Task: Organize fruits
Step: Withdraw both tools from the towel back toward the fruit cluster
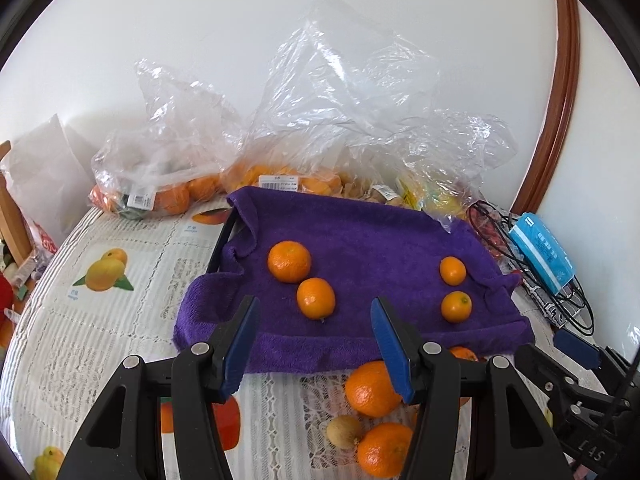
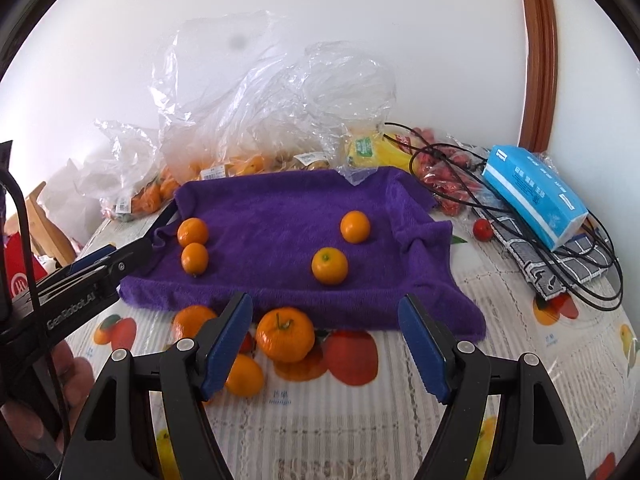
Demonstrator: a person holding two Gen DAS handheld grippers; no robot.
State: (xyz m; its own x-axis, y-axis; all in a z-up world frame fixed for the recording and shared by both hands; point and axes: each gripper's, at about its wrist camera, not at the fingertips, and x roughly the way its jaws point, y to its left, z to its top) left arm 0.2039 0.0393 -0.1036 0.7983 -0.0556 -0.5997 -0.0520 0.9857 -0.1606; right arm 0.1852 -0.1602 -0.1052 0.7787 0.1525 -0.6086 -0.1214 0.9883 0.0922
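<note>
- Oranges, left wrist view: four on purple towel (image 1: 360,240), first at (image 1: 289,261); three loose on table near towel's front edge. Left gripper (image 1: 314,344) open, empty.
- Right wrist view: same four on towel; three loose oranges (image 2: 285,334) in front. Right gripper (image 2: 326,346) open, empty.

Both views are bright with soft, even daylight; the white wall (image 1: 200,60) is nearly blown out. The clear plastic bags (image 1: 340,92) carry white glare streaks. Shadows beneath the oranges on the purple towel (image 2: 280,216) are faint. Fisheye curvature bends the wooden frame (image 2: 536,52), and black vignetting fills all 4 corners. Focus is sharp.
</note>
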